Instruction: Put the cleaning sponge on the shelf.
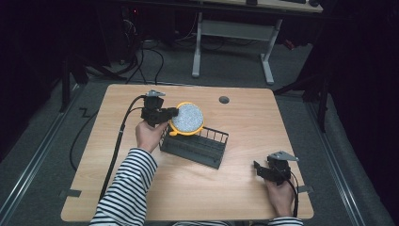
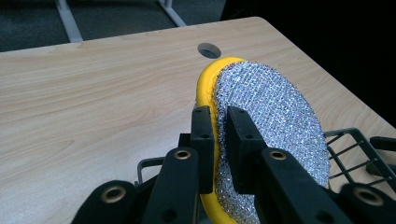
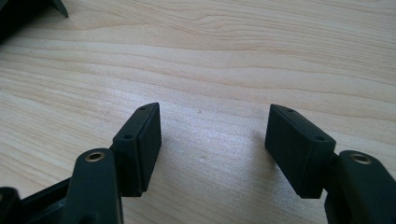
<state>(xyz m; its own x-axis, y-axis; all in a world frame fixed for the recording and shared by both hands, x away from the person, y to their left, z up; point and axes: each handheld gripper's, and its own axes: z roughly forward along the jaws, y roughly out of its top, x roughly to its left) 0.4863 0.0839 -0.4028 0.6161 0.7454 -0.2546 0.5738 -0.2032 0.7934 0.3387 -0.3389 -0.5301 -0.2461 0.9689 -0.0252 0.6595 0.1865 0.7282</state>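
The left gripper (image 1: 173, 112) pinches a round scrubber (image 1: 187, 118), a flat disc with a yellow foam back and a silver mesh face. In the left gripper view the scrubber (image 2: 271, 126) stands on edge between the two black fingers (image 2: 203, 140): one pad presses the yellow back, the other the mesh face, and both sit at the near rim of the disc, so most of it reaches out past the fingertips. The mesh face is turned toward the right edge of the desk (image 1: 244, 117) and slightly up.

In the high view the scrubber hangs above the far left end of a dark wire rack (image 1: 195, 146), which stands near the middle of the desk, set at a slant to its edges. The disc's lower rim overlaps the rack's top wire there; whether it touches the wire cannot be told. The left hand (image 1: 149, 135) comes in from the near left, its striped sleeve (image 1: 127, 188) lying across the desk. A round cable hole (image 1: 224, 100) shows near the far edge, beyond the scrubber.

The right gripper (image 1: 263, 170) rests low near the near right corner, well apart from the rack. Its fingers (image 3: 140, 147) are spread wide with only bare wood between them.
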